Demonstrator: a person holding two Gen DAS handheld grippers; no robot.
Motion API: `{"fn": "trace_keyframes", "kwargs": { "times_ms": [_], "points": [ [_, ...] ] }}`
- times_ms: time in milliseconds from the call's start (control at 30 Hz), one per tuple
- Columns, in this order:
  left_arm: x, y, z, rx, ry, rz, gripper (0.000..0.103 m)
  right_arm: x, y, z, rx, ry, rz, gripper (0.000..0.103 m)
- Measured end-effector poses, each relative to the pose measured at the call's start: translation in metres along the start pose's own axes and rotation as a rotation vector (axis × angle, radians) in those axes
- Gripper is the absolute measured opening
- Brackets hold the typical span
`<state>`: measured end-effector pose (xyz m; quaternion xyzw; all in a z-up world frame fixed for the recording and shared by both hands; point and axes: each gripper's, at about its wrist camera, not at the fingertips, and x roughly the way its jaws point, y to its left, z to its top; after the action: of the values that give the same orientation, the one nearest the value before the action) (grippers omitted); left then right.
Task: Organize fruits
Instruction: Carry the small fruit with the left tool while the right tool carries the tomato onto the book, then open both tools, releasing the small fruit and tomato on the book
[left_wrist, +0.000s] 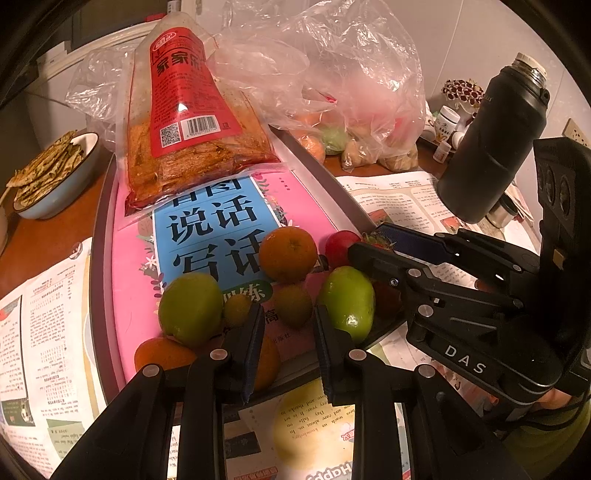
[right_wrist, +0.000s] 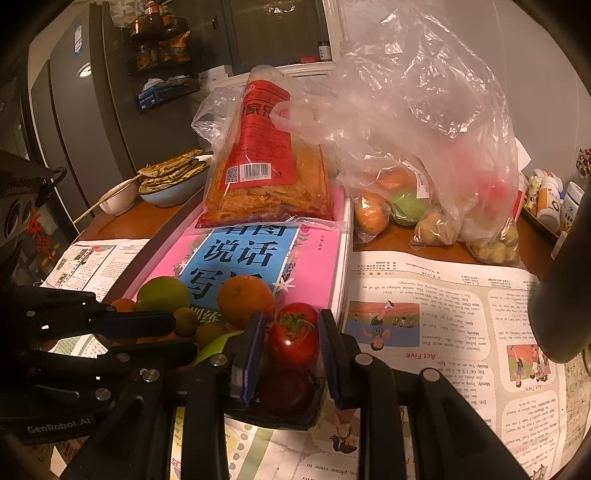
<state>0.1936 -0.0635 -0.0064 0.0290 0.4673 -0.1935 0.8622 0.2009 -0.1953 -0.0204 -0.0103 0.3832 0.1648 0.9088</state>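
My left gripper (left_wrist: 289, 345): fingers at narrowest, clenched on nothing, tips over pink glossy book (left_wrist: 207, 236), between smooth green mango (left_wrist: 349, 301) and small dull greenish citrus (left_wrist: 292, 304).

My right gripper (right_wrist: 291, 354): fingers likewise drawn in; shiny red tomato (right_wrist: 293, 338) sits between them, contact with pads unclear.

Round orange tangerine (right_wrist: 245, 299) rests on book beyond. Crinkled clear plastic bag (right_wrist: 424, 122) of fruit lies on wooden surface (right_wrist: 388, 240).

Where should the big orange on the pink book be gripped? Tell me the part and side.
Probably the orange across its widest middle, from above: it is round, and the tomato and a small greenish fruit crowd its sides, while its top is bare.
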Motion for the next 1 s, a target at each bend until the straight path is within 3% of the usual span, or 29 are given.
{"fn": "trace_keyframes", "kwargs": {
  "times_ms": [100, 267, 467, 1000],
  "points": [
    [0.0, 0.0, 0.0, -0.001, 0.001, 0.0, 0.028, -0.001, 0.001, 0.0, -0.002, -0.004, 0.003, 0.031],
    [0.0, 0.0, 0.0, -0.001, 0.0, -0.002, 0.028, -0.005, 0.003, -0.001, -0.006, -0.013, 0.008, 0.044],
    [-0.001, 0.0, 0.0, 0.0, 0.0, -0.003, 0.028, -0.008, 0.006, -0.002, -0.014, -0.017, 0.01, 0.051],
    [-0.007, -0.001, -0.001, -0.005, -0.01, -0.001, 0.028, -0.02, 0.001, -0.002, 0.016, -0.044, -0.012, 0.062]
  ]
}}
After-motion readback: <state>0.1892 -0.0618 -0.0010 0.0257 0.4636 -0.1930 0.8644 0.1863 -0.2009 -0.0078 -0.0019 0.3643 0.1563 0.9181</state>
